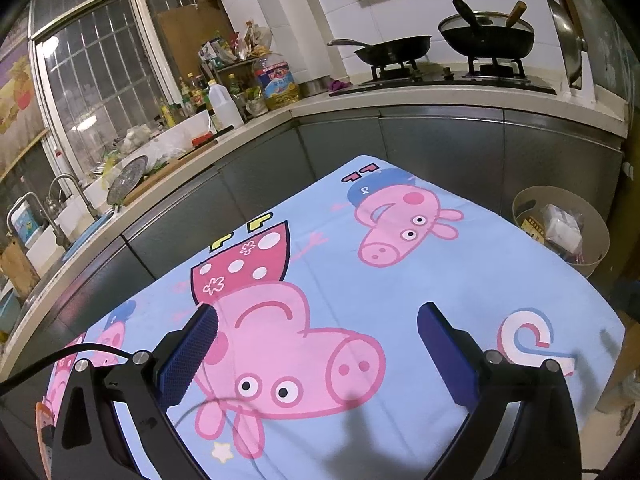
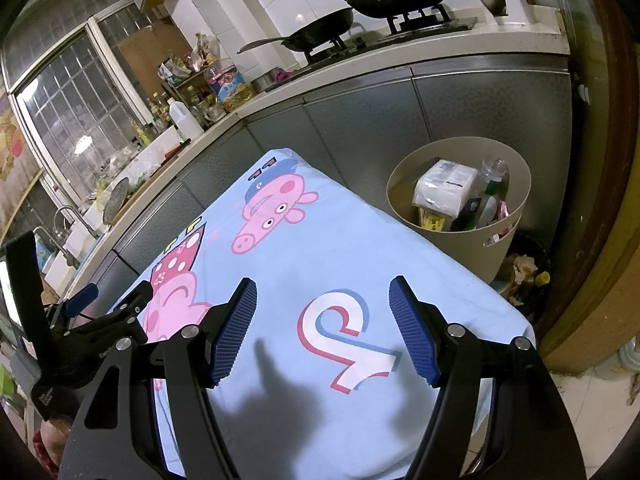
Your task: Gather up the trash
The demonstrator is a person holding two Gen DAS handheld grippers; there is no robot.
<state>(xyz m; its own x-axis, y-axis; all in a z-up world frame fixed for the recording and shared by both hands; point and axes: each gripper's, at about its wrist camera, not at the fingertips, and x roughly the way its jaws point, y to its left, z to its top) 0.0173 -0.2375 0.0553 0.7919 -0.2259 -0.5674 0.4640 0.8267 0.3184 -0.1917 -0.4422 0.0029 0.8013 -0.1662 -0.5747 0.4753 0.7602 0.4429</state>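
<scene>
A beige round bin stands on the floor at the table's far right corner, holding a white packet, a clear bottle and other wrappers; it also shows in the left wrist view. My left gripper is open and empty above the blue cartoon-pig tablecloth. My right gripper is open and empty above the same cloth, with the bin ahead to its right. The left gripper's body shows at the right wrist view's left edge. No loose trash shows on the cloth.
Grey kitchen cabinets run behind the table. The counter holds a stove with black pans, bottles, an oil jug and a sink. More rubbish lies on the floor behind the bin, by a wooden door frame.
</scene>
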